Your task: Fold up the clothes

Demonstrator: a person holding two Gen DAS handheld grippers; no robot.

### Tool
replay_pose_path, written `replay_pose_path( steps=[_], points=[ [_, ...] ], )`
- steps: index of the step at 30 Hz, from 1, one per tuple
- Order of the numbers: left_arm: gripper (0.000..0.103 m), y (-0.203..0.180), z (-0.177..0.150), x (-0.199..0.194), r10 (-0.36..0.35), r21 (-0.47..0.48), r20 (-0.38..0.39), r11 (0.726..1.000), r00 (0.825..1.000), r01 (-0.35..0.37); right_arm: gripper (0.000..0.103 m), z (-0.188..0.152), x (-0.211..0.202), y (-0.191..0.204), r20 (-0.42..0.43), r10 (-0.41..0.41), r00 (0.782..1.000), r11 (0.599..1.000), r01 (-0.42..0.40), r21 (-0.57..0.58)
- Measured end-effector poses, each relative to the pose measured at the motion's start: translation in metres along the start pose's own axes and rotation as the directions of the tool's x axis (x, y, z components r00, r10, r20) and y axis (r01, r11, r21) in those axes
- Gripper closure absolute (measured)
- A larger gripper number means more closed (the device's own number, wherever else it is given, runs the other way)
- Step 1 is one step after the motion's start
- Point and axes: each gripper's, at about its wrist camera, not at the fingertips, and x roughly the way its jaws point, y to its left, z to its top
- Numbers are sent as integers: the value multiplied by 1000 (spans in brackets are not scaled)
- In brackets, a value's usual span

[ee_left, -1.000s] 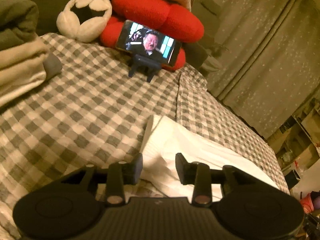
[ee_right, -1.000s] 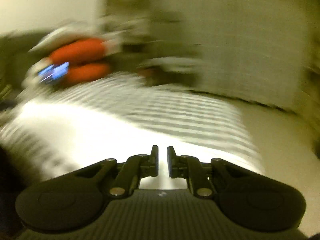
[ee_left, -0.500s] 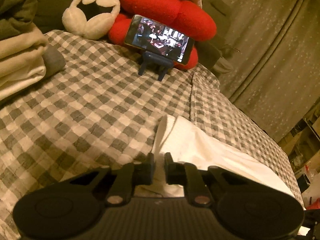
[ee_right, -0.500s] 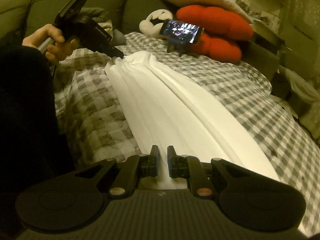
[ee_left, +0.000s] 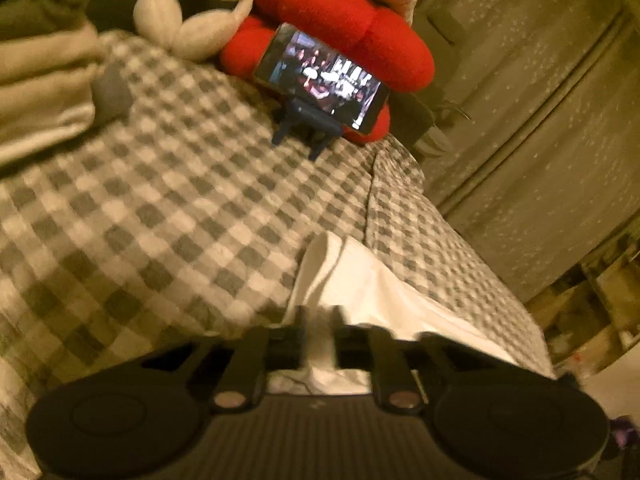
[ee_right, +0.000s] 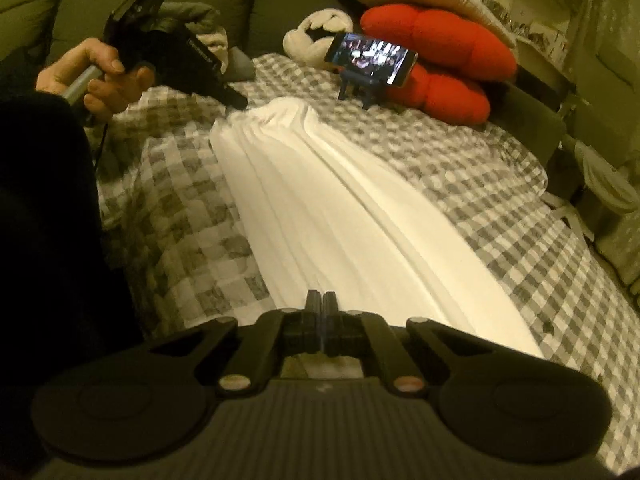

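Observation:
A long white garment (ee_right: 340,208) lies pleated along the grey-checked bed cover (ee_right: 500,200), stretched between both grippers. My right gripper (ee_right: 322,304) is at its near end, jaws pressed together on the fabric edge. At the far end a person's hand (ee_right: 88,72) holds my left gripper (ee_right: 236,100), its tip at the bunched cloth. In the left wrist view, the left gripper (ee_left: 320,318) has the white garment (ee_left: 360,280) in the narrow gap between its fingers. Its jaws are opening, and the picture is blurred.
A phone on a small stand (ee_right: 370,58) plays video at the head of the bed, in front of red cushions (ee_right: 440,40) and a white plush (ee_left: 192,8). Folded clothes (ee_left: 40,92) are stacked at the left. A dark sleeve (ee_right: 40,240) fills the left of the right wrist view.
The right gripper swung across to the garment's near end, then its small gap closed. The left gripper's wide jaws narrowed onto the cloth's far end, and its view rolled a little.

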Motion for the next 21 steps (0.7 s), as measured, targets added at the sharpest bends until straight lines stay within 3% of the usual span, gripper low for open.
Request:
replay_pose_path(
  steps=[2, 5, 7, 8, 9, 12, 17, 21],
  points=[
    [43, -2, 0, -3, 0, 10, 20, 1000, 1000, 0, 102, 0, -6, -1, 24, -14, 1000, 1000, 14, 14],
    [45, -8, 0, -2, 0, 28, 31, 1000, 1000, -1, 102, 1, -13, -5, 60, -19, 998, 998, 16, 54],
    [56, -17, -2, 8, 36, 70, 11, 997, 999, -37, 102, 2, -12, -6, 65, -22, 998, 998, 18, 63],
    [75, -21, -4, 13, 71, 98, 1, 993, 997, -71, 102, 2, -10, -7, 64, -25, 998, 998, 21, 65],
    [87, -24, -6, 17, 103, 122, -6, 987, 995, -101, 102, 2, -9, -7, 66, -27, 997, 997, 22, 68],
    [95, -27, -8, 17, 130, 162, 12, 978, 991, -131, 102, 4, -11, -7, 92, -23, 995, 997, 16, 82],
    [98, -20, 0, -2, 59, 141, 46, 988, 997, -65, 102, 8, -26, -14, 159, 0, 987, 993, -18, 113],
    [99, -17, -1, -13, 30, 137, 52, 990, 998, -37, 103, 2, -29, -12, 156, 38, 987, 992, -56, 115]
  ],
)
